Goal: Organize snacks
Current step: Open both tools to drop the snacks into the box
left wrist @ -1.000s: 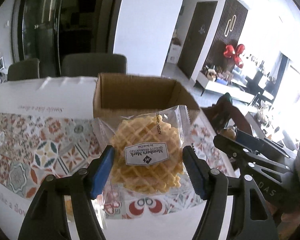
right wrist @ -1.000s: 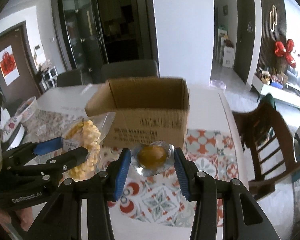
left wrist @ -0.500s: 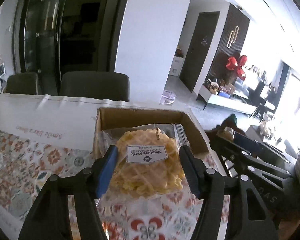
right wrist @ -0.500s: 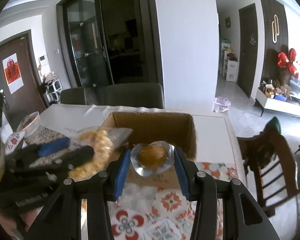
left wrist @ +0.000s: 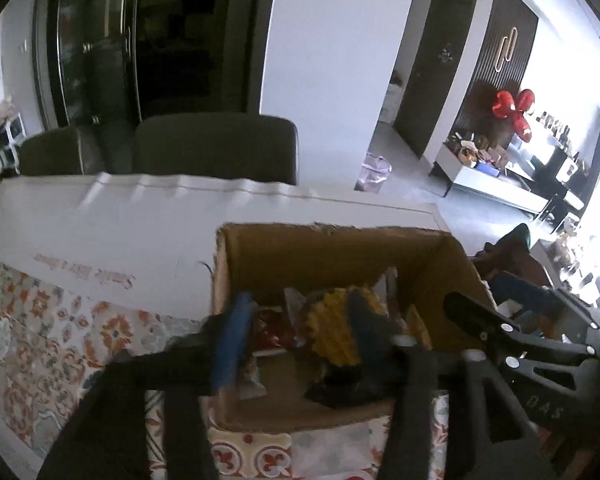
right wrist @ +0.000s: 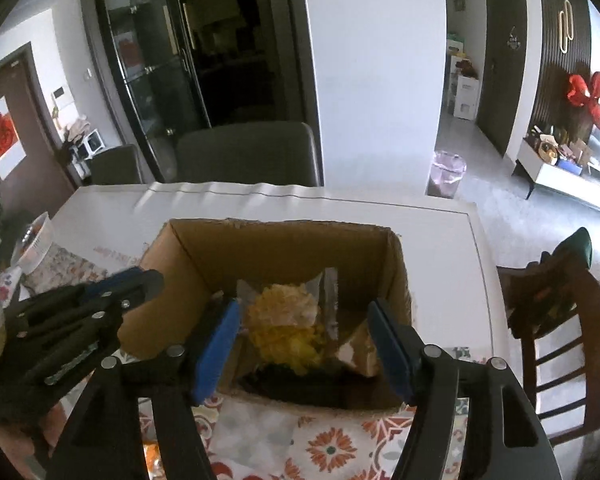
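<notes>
1. Right now both tools hang over the open cardboard box [right wrist: 284,256] on the table [right wrist: 436,240], so the step in hand is the drop-off: snacks going into the box.
2. Looking along the right tool [right wrist: 306,342], its blue pads stand wide and are spreading further, with nothing pinched between them. The waffle packet [right wrist: 288,320] lies below on the box floor, beside a small tan wrapper [right wrist: 360,350].
3. From the left tool [left wrist: 300,332], the view is blurred. Its jaws are narrowing, and the yellow waffle shows between the pads, but I cannot tell whether they press on it or it already lies loose beneath them.
4. Seen from the right, the left tool sits at the box's left wall, and no packet shows in it there.
5. Next, I would judge, both tools need to lift clear of the box walls without snagging the crinkly wrappers, then go for whatever snacks remain on the patterned cloth [right wrist: 332,448].
6. How many are left cannot be seen from here.
</notes>
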The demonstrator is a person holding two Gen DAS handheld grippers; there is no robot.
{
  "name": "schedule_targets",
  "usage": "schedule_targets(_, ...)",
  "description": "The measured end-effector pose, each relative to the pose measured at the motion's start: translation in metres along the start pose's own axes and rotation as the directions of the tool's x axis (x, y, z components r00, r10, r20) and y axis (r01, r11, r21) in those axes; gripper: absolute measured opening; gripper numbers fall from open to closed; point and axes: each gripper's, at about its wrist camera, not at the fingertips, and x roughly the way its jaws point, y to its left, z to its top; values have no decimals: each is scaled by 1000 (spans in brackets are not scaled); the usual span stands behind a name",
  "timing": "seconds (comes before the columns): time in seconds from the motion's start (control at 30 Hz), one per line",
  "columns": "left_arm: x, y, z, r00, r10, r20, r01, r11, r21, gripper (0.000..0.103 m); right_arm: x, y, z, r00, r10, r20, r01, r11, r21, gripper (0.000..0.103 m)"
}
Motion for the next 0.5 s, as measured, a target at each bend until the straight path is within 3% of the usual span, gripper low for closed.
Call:
schedule_targets(0.3,-24,-4,0,1000,12,12,-12,1000,25,61,-19,4,-4,1000,-16,27,16,1000,9,74)
schedule_targets(0.5,-59,-3,-9,997,33,64,-36,999,37,80,-45,10,-16,998,-40,52,40,999,10,74)
